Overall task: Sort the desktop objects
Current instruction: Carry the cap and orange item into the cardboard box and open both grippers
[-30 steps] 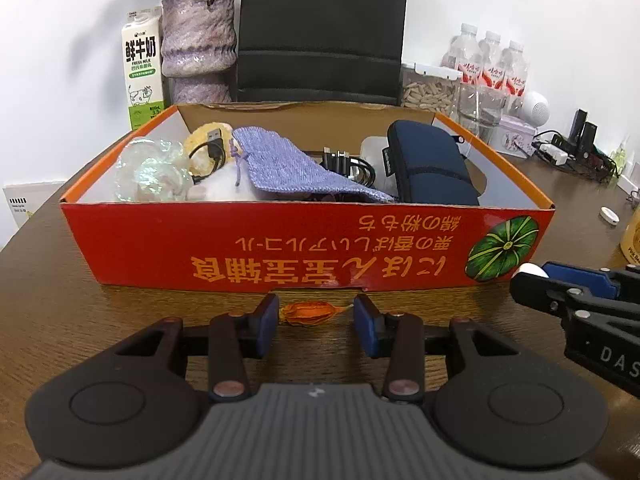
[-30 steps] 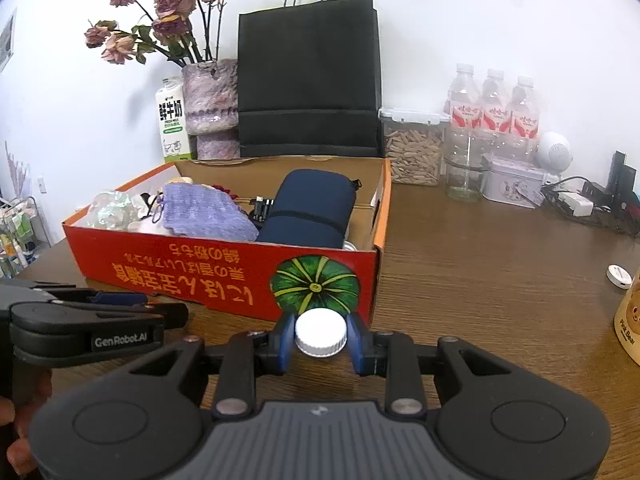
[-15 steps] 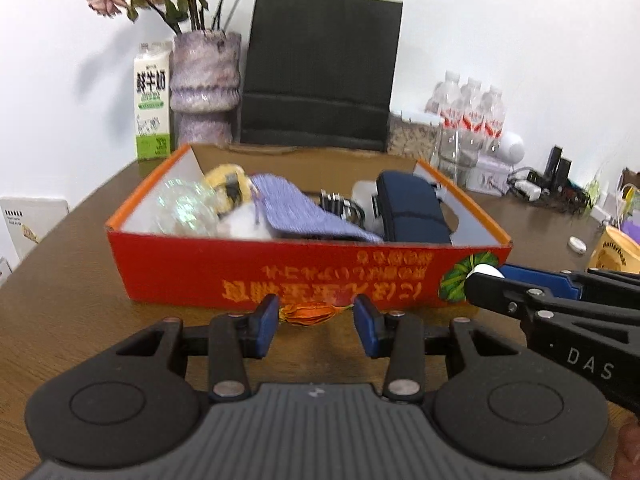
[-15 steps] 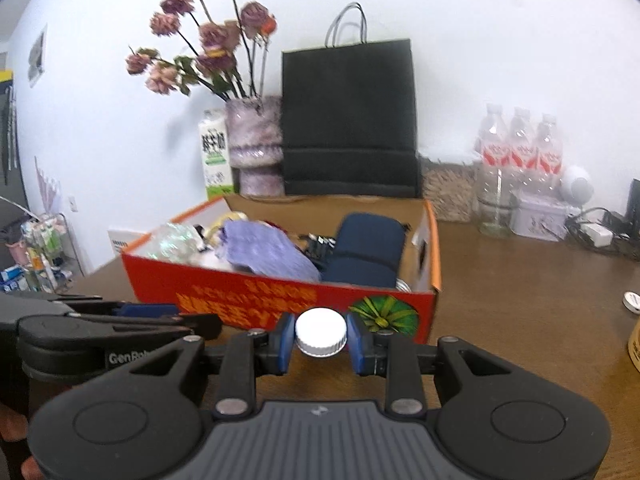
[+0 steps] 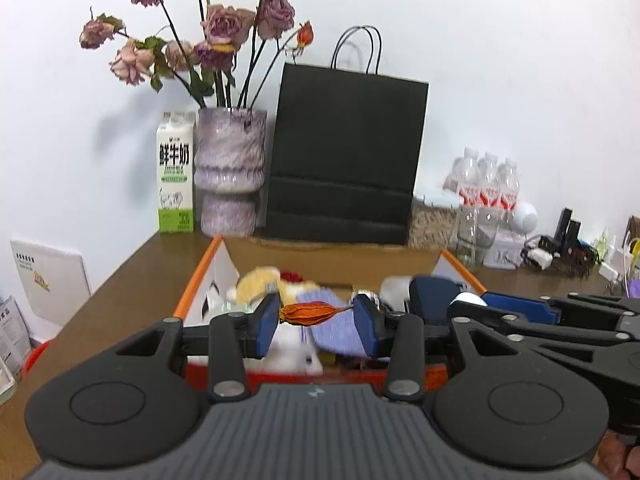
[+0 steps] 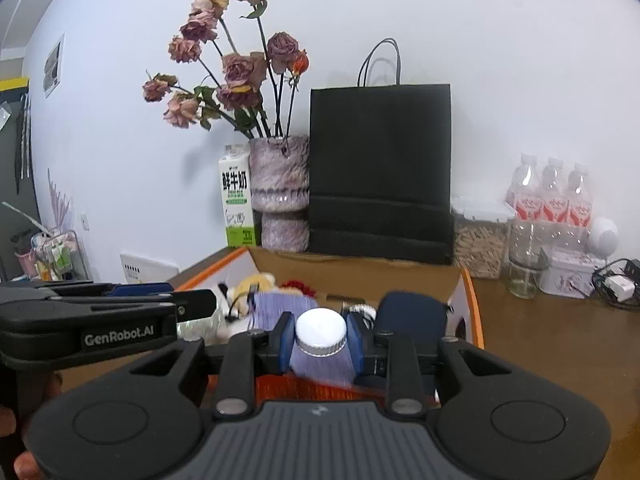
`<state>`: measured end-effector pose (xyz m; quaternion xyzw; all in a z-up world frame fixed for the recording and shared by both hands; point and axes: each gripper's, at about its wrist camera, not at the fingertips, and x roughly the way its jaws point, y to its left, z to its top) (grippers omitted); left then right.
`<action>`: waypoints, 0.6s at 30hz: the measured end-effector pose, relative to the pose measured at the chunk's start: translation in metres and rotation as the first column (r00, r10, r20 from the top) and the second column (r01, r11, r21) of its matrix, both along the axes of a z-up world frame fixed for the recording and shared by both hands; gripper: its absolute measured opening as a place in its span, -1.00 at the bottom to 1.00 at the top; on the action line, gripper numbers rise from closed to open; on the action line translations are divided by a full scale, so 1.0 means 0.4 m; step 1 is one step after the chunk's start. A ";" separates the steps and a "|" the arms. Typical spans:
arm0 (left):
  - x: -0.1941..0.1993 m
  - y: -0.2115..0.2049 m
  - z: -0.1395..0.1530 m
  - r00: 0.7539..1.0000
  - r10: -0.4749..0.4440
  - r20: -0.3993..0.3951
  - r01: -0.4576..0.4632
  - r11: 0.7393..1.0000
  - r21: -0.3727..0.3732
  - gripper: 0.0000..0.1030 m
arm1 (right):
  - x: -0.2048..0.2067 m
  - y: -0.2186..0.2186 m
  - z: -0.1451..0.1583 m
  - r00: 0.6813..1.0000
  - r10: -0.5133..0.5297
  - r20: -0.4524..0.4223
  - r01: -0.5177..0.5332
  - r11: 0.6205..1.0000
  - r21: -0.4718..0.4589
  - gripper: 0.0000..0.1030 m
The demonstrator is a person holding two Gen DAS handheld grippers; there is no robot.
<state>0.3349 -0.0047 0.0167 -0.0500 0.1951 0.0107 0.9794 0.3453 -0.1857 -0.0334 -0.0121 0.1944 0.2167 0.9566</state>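
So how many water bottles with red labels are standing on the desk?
3. They stand in a row by the wall at far right: left bottle, middle bottle, right bottle, behind the glass jar. More could be hidden behind them.

A plain white wall (image 6: 500, 60) is being lit evenly, with soft shadows being cast on it. A brown wooden table (image 6: 552, 344) is being pressed against that wall, and a dark panel (image 6: 16, 184) is being shown at the far left.
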 end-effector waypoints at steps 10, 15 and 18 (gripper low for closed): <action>0.121 0.034 -0.003 1.000 -0.012 -0.002 0.012 0.999 -0.038 -0.19 | 0.130 0.042 -0.002 1.000 0.000 -0.017 0.000 1.000 0.009 -0.48; 0.188 0.048 -0.025 1.000 -0.010 -0.023 0.010 1.000 -0.028 -0.19 | 0.202 0.064 -0.025 0.999 0.007 -0.043 -0.007 1.000 0.001 -0.48; 0.226 0.055 -0.036 0.999 -0.026 -0.033 0.025 0.999 -0.027 -0.19 | 0.241 0.075 -0.031 0.999 0.002 -0.048 -0.002 1.000 0.000 -0.48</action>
